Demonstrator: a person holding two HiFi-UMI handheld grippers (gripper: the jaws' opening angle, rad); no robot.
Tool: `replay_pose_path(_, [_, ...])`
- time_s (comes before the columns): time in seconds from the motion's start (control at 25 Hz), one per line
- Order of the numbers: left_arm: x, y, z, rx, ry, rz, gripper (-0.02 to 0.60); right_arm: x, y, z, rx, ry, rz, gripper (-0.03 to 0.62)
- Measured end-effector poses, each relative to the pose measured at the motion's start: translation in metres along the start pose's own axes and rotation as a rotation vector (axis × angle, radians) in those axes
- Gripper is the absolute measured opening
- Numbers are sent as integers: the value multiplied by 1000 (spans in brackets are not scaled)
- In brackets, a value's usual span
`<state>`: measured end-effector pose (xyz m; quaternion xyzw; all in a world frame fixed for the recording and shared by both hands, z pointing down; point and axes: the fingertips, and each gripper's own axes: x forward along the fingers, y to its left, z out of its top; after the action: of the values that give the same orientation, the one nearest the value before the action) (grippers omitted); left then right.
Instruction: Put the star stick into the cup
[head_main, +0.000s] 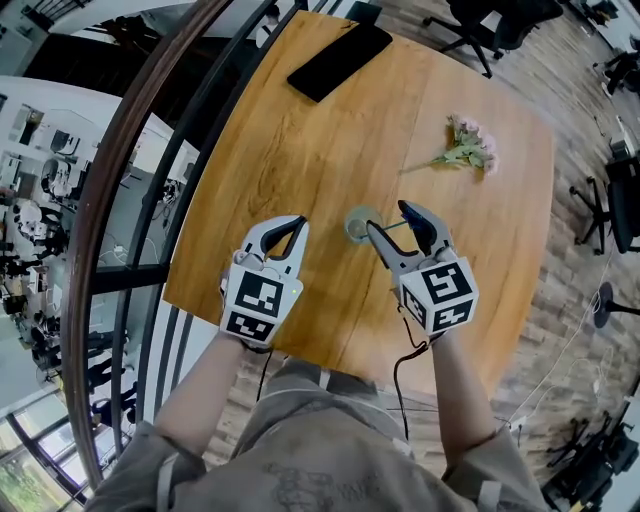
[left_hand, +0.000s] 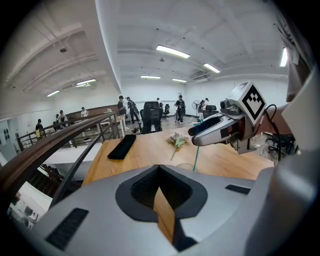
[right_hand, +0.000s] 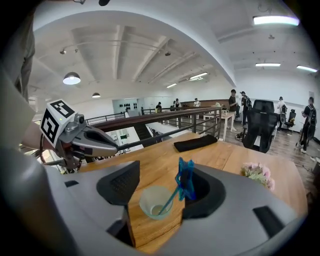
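So the star stick (right_hand: 186, 180) is sitting in the clear cup (right_hand: 155, 202): bottom end down at the cup's base, the blue star poking up over the rim and leaning toward one side. The right gripper (head_main: 390, 220) has its jaws spread wide, one on each side of the cup, and they aren't pinching the stick. The star sits right up by one jaw's inner pad, and I honestly can't tell if it's touching. The left gripper (head_main: 290, 232) hangs over the wooden desk (head_main: 300, 130) just to the left of the cup, clear of it, with its jaw tips pressed together and only bare wood showing behind them. As for clutter, a pink flower sprig (head_main: 465, 150) lies further out and to the right, well apart from the cup, and a flat black case (head_main: 338, 60) sits near the far edge. The desk is shoved up against a curved wooden handrail (head_main: 130, 150) on the left, with a lower floor beyond it, and there are office chairs (head_main: 490, 30) plus some people standing way off in the background.
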<state>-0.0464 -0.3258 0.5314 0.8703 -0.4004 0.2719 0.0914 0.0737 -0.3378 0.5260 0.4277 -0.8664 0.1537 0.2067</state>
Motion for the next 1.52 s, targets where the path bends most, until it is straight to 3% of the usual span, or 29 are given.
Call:
replay_pose_path(0.32, [-15,7,28,29,-54,21,17,-15,0,32,-74,-45,-31,296])
replay_pose_path(0.68, [-52,16,76,76,-152,56,17,-63,5,95,-106,-175,-75,296])
replay_pose_path(0.92, [-83,18,110,56,-239,56,17,-105,12,133,-152,-278,-119,295])
replay_pose_path(1.16, [-123,10,138,108,-316,80,17,-152,30,159,-111,-379,-104,293])
replay_pose_path(1.52, [-156,-10,148,138,-354,87,17,-200,49,162,-128,-431,-122,190])
